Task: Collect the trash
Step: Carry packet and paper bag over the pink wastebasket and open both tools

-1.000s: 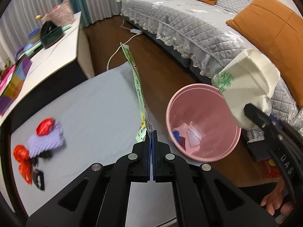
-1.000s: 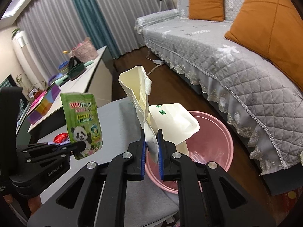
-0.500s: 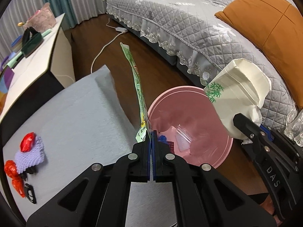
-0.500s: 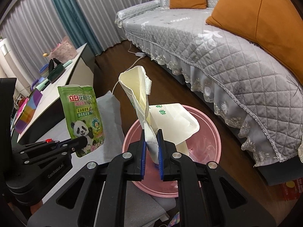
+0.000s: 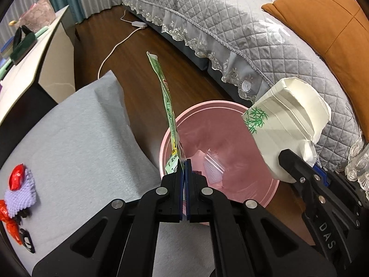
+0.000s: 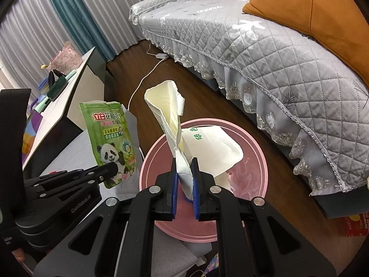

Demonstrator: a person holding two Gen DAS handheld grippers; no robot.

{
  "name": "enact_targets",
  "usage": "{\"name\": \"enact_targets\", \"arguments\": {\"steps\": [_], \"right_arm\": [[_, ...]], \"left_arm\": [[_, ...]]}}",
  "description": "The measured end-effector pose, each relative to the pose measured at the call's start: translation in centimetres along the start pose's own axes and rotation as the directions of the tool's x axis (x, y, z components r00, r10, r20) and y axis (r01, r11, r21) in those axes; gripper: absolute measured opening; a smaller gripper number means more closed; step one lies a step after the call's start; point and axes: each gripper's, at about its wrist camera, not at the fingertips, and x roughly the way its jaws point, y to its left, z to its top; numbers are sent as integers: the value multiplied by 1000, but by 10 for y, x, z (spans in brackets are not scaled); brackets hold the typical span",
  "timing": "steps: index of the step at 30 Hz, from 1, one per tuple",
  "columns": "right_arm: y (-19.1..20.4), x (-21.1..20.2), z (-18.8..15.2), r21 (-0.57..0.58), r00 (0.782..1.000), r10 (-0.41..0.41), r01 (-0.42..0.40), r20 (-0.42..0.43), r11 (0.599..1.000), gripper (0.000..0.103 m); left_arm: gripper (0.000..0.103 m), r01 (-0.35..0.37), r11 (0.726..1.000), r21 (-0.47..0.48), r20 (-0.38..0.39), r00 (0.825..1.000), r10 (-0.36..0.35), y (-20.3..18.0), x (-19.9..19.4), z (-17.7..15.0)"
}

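My left gripper [image 5: 184, 168] is shut on a green panda snack pouch [image 5: 167, 106], held edge-on at the near-left rim of the pink bin [image 5: 260, 198]. The pouch's face shows in the right wrist view [image 6: 108, 138]. My right gripper [image 6: 184, 180] is shut on a cream paper tissue pack [image 6: 175, 136] with green print, held over the pink bin [image 6: 253, 138]. The pack also shows at the right of the left wrist view [image 5: 286, 129]. Clear plastic wrappers [image 5: 212, 166] lie in the bin.
A grey-covered table [image 5: 76, 152] holds red wrappers [image 5: 16, 180], a purple foam net [image 5: 20, 194] and a small dark item [image 5: 26, 242] at its left. A grey quilted sofa [image 6: 265, 46] with orange cushions stands behind the bin. A white sideboard [image 5: 30, 60] stands far left; a white cable [image 5: 115, 46] lies on the floor.
Both grippers have moved forward and over the pink bin with their loads still held. The table and its red wrappers have slid back to the left.
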Motion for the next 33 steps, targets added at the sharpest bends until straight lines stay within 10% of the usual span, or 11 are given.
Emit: {"name": "enact_targets", "arguments": {"steps": [14, 19, 24, 33], "right_arm": [[-9, 23, 11, 53, 998, -6, 10, -70, 999, 12], [-15, 31, 16, 78, 996, -25, 32, -88, 996, 26], [-20, 31, 17, 111, 997, -34, 42, -72, 993, 60], [-2, 8, 17, 47, 1000, -9, 8, 10, 999, 66]], "left_arm": [[1, 9, 1000, -3, -39, 999, -10, -1, 28, 11], [77, -20, 1000, -10, -50, 999, 19, 0, 37, 15], [77, -31, 999, -14, -36, 999, 31, 8, 36, 14], [77, -79, 996, -31, 15, 997, 80, 20, 8, -1]]}}
